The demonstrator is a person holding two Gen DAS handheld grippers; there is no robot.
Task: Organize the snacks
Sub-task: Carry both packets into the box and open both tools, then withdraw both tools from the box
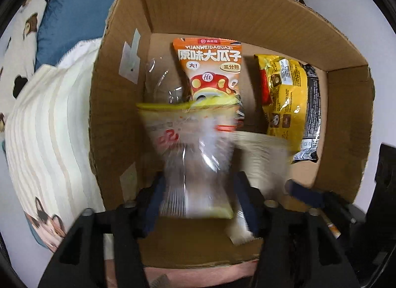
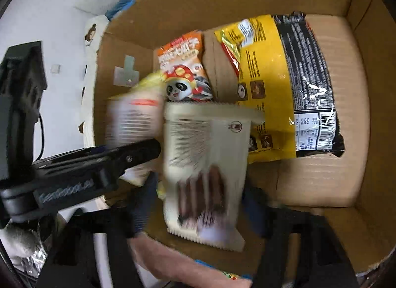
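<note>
Blurred by motion, a clear-and-yellow snack bag point(image 1: 195, 164) with red print sits pinched between the 2 fingers of the left gripper point(image 1: 198, 198), just above the near edge of the open cardboard box point(image 1: 118, 104). Beside it, the right gripper point(image 2: 198, 211) clamps a cream packet point(image 2: 205, 169) with dark brown sticks pictured on it, also smeared. On the box floor lie 2 more snacks: an orange sunflower-seed pouch point(image 1: 210, 67) with a panda and mushroom design, and, apart from it toward the right wall, a yellow-and-black bag point(image 2: 284, 85) lying back side up, barcode showing.
</note>
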